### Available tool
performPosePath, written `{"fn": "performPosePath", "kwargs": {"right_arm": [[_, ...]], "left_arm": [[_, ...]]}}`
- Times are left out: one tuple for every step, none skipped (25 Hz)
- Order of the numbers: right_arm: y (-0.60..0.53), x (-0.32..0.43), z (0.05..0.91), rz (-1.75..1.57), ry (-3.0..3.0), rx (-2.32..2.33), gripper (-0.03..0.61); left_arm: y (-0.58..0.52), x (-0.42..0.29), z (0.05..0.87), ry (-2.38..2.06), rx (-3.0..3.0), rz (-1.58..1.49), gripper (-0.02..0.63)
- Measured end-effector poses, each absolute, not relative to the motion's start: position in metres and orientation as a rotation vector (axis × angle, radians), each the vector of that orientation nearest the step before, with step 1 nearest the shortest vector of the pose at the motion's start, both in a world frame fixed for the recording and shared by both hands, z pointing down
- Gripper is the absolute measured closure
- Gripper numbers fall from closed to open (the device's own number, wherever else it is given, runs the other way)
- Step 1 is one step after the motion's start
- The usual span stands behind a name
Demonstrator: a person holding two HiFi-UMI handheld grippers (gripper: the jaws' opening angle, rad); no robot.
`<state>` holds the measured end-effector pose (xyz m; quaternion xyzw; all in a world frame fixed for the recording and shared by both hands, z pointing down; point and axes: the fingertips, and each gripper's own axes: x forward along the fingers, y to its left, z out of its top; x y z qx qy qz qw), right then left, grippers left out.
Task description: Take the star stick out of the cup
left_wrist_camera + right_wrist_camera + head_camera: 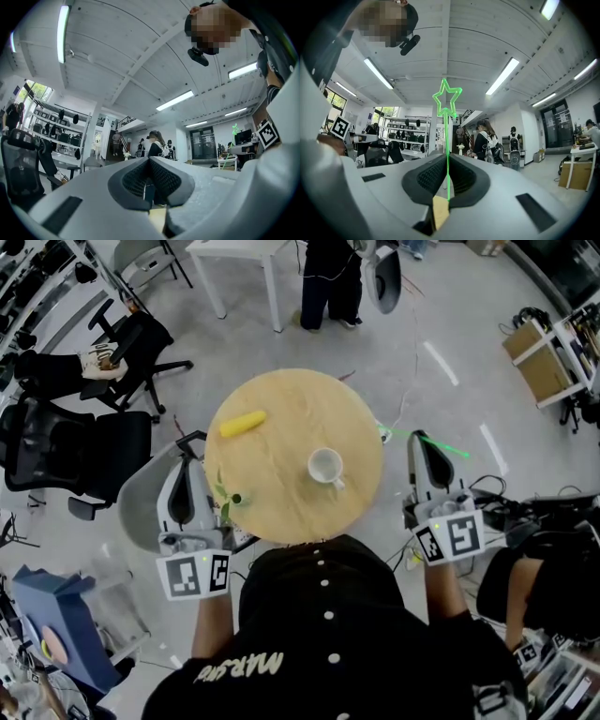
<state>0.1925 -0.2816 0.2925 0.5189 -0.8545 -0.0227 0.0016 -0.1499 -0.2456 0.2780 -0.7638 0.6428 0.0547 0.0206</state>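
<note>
Judging it light, thin and springy, the star stick [447, 140] wants a pinch low on its shaft; bright green, with an outlined star on top; out of the cup [325, 466], beyond the tabletop [281, 418] edge; right tool [448, 161] clenched on it; left tool [150, 160] closed, empty.

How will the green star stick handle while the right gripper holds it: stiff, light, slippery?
Probably very light: the star stick is a thin rod with a hollow outline star. Likely whippy: the right gripper pinches it at one spot, leaving a long length free above. Being so narrow, it may pivot in the grip.
</note>
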Motion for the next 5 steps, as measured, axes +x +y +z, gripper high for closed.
{"fn": "performPosePath", "kwargs": {"right_arm": [[-0.2831,0.1912,0.2928,-0.072,-2.684,1.626,0.561],[-0.2843,0.19,0.293,-0.072,-2.686,1.624,0.561],[-0.2854,0.1889,0.2932,-0.072,-2.688,1.621,0.561],[-0.2865,0.188,0.2935,-0.072,-2.69,1.619,0.561],[-0.2876,0.1872,0.2938,-0.073,-2.691,1.617,0.561]], "left_arm": [[-0.2461,-0.1511,0.2783,1.996,-2.366,0.169,0.618],[-0.2464,-0.1522,0.2785,2.0,-2.363,0.168,0.618],[-0.2468,-0.1533,0.2784,2.002,-2.359,0.167,0.618],[-0.2473,-0.1542,0.2782,2.004,-2.355,0.167,0.618],[-0.2477,-0.155,0.2779,2.005,-2.351,0.167,0.618]]}}
